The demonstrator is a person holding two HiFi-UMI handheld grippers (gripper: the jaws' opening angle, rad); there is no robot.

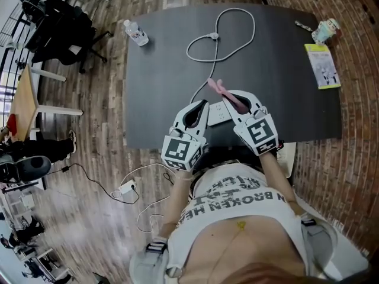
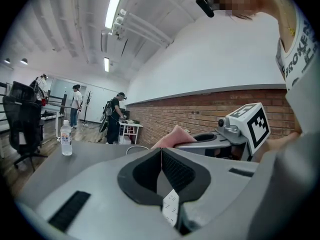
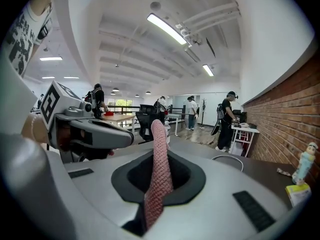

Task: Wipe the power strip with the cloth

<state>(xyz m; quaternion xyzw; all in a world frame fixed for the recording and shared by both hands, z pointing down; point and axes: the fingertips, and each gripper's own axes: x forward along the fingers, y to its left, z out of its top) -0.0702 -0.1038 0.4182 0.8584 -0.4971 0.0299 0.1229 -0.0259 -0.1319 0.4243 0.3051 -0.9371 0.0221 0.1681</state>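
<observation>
Holding the pink cloth (image 3: 159, 154) clamped in our right claw (image 1: 235, 99), we have our left claw (image 2: 161, 169) pressed together, empty. The white power strip (image 1: 217, 115) lies on the desk (image 1: 160, 64), a claw at each side of it and the cloth just beyond it. We judge the wiping is still ahead.

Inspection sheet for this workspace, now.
Surface: dark table, no spills seen.
Job's things: white power strip at the near edge; pink cloth in the right gripper.
Clutter: water bottle far left; figurine and booklet far right.
Grippers: left gripper shut, nothing gripped; right gripper shut on the cloth.
Cables: white cord looped across the table; adapter with its cable on the floor.
Surroundings: wood floor, brick wall, office chair, people beyond.
</observation>
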